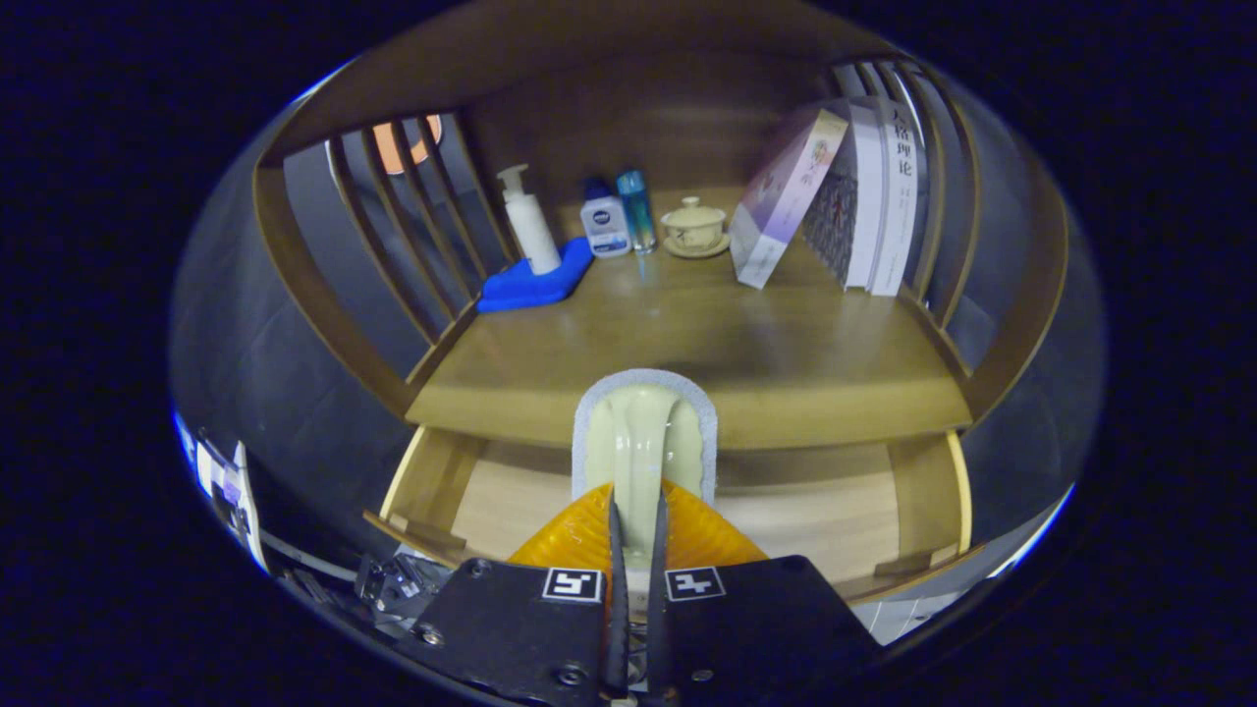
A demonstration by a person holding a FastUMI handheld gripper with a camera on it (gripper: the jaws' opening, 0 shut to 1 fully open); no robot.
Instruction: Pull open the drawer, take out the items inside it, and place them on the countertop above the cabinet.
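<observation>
My gripper (636, 550) is shut on a cream-handled brush (643, 442) that has an orange ribbed body (579, 535) and a pale grey padded rim. Both fingers press on the cream handle from either side. The brush hangs over the pulled-out wooden drawer (835, 520), and its far end overlaps the front edge of the wooden countertop (746, 344) just above. The part of the drawer floor that shows on both sides of the brush is bare wood; the middle is hidden behind the brush and the gripper.
At the back of the countertop stand a white pump bottle (528, 224) on a blue pad (535, 283), a small blue-capped bottle (604, 224), a blue tube (636, 208) and a lidded cup on a saucer (694, 228). Books (864, 196) lean at the right. Curved slatted rails (403, 236) close both sides.
</observation>
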